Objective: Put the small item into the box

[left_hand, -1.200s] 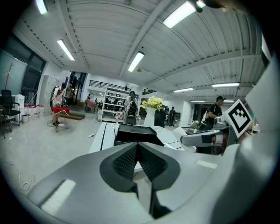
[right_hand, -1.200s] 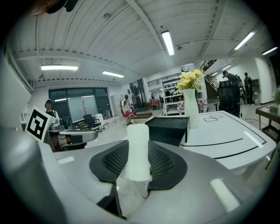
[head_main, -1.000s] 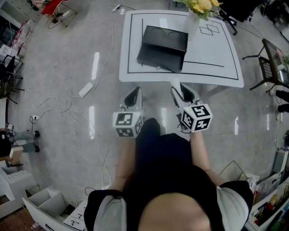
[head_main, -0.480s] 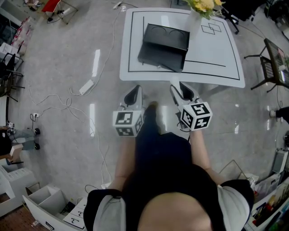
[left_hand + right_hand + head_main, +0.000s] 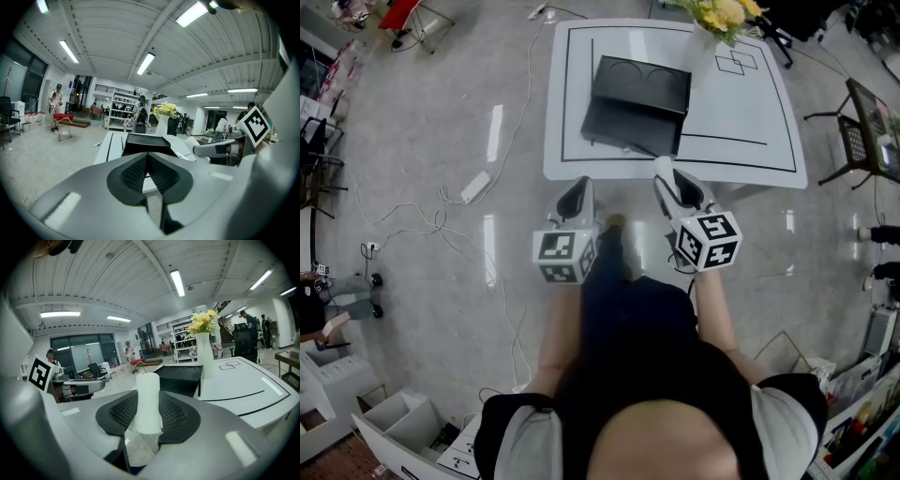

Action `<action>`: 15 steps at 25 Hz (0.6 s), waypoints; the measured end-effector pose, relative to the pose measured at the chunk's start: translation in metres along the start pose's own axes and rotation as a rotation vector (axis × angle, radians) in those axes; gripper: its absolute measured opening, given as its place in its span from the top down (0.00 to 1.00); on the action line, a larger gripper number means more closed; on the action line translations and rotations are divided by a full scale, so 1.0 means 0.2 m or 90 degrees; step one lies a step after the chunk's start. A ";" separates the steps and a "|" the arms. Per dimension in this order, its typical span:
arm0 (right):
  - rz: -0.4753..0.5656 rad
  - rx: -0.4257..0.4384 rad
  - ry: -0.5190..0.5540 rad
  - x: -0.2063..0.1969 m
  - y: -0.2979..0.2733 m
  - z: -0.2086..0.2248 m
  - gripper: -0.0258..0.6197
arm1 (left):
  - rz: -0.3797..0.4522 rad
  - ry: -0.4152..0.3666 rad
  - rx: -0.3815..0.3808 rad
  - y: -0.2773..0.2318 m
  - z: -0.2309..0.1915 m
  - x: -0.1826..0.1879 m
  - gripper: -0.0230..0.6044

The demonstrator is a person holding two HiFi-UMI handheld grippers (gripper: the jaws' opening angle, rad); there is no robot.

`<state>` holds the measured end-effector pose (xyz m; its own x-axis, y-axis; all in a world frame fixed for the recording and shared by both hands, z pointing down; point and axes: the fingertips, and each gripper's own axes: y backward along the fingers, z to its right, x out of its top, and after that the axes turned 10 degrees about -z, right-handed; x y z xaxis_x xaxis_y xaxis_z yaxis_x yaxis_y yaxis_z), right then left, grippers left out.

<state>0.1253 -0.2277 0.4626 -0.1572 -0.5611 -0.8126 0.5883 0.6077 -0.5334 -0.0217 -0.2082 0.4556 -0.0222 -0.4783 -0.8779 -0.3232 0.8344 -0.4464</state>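
Observation:
A black box [image 5: 637, 101] lies open on the white table [image 5: 741, 131], its lid tilted up at the far side. My right gripper [image 5: 672, 183] hovers just short of the table's near edge, shut on a small white cylinder [image 5: 147, 401] that stands upright between its pads. In the right gripper view the box [image 5: 180, 378] is ahead and slightly right of the cylinder. My left gripper [image 5: 577, 199] hangs beside it, also short of the table, its jaws shut with nothing between them [image 5: 146, 164]. The box [image 5: 147, 143] is straight ahead of it.
A white vase of yellow flowers [image 5: 714, 23] stands on the table behind the box's right side. Black lines mark the tabletop. Cables and a power strip [image 5: 475, 187] lie on the floor to the left. A chair [image 5: 862, 131] stands at the right.
Both grippers keep their places and states. The table has shifted slightly in the head view, and the person's foot has moved forward between the grippers.

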 end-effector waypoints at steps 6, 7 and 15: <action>-0.003 -0.004 -0.004 0.05 -0.04 0.05 0.75 | -0.003 0.002 0.000 -0.08 -0.03 0.05 0.95; -0.004 -0.005 -0.004 0.06 -0.05 0.06 0.75 | -0.004 0.002 -0.001 -0.09 -0.04 0.06 0.95; 0.003 -0.019 -0.006 0.16 -0.13 0.13 0.75 | 0.003 -0.003 -0.008 -0.20 -0.11 0.15 0.95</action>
<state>0.1250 -0.2771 0.4565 -0.1465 -0.5630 -0.8133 0.5649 0.6273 -0.5360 -0.0296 -0.2618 0.4505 -0.0198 -0.4737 -0.8804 -0.3349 0.8329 -0.4406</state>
